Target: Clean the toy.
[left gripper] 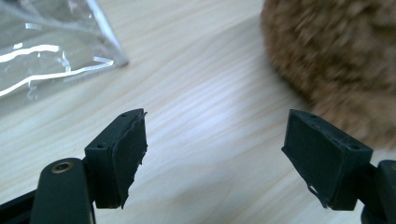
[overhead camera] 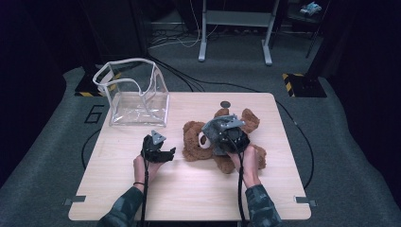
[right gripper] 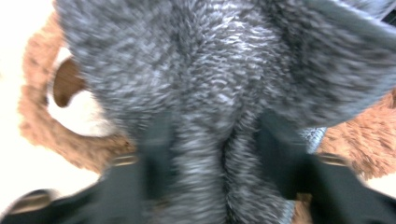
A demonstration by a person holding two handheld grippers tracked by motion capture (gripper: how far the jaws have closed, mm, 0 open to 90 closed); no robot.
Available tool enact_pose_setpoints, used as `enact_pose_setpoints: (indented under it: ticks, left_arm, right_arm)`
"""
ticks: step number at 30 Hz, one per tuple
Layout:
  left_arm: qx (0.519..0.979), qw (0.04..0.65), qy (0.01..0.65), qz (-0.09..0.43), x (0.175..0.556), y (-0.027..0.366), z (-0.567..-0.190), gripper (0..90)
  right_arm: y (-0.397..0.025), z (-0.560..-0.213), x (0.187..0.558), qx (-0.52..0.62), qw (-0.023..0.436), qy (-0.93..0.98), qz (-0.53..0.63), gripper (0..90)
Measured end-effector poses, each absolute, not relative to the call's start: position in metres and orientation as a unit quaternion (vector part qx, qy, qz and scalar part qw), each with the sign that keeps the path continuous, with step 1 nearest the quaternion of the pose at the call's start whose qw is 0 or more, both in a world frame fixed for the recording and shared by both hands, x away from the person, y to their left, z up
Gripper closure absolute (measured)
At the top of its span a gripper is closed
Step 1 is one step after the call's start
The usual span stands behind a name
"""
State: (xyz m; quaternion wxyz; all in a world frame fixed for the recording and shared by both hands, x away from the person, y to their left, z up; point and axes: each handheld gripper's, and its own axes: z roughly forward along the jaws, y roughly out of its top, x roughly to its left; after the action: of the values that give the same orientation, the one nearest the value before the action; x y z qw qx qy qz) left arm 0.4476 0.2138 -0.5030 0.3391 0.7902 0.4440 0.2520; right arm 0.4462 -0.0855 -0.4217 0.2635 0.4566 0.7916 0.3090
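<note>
- The grey plush fabric lies pinched between the jaws of the right gripper, a fold of it rising up out of the grip; in the high view this gripper sits on top of the brown teddy bear, which lies under and to either side of it.
- The right gripper's jaws are drawn in on that grey fold, holding it.
- The left gripper has its jaws spread wide with nothing between them (bare wood shows through the gap); the bear is ahead of it and off to one side, not touching.
- The clear plastic bag lies ahead of the left gripper on the other side, well apart from the bear.
- The right gripper view is blurred, so the jaw edges are hard to trace, and I cannot tell whether the grey fabric belongs to the bear or is separate.
- The bear's middle is hidden beneath the right gripper in the high view.
- Count: one bear, one clear bag, two grippers, one small dark disc on the table beyond the bear.
</note>
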Motion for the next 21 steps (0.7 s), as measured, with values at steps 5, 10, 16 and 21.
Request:
enact_pose_setpoints:
  ticks: [5, 10, 16, 21]
  left_arm:
    - [0.788, 0.336, 0.457, 0.239, 0.452, 0.218, -0.512, 18.0]
    - [0.796, 0.321, 0.459, 0.229, 0.455, 0.22, -0.52, 16.1]
    - [0.783, 0.345, 0.469, 0.219, 0.453, 0.225, -0.529, 15.8]
    - [0.791, 0.341, 0.46, 0.215, 0.453, 0.227, -0.528, 15.3]
  right_arm:
    - [-0.086, -0.409, 0.444, 0.45, 0.258, 0.788, 0.331, 71.6]
    - [-0.079, -0.395, 0.448, 0.444, 0.241, 0.786, 0.356, 71.5]
    - [-0.063, -0.394, 0.463, 0.443, 0.21, 0.794, 0.36, 71.4]
    - [-0.059, -0.392, 0.464, 0.438, 0.191, 0.793, 0.379, 71.3]
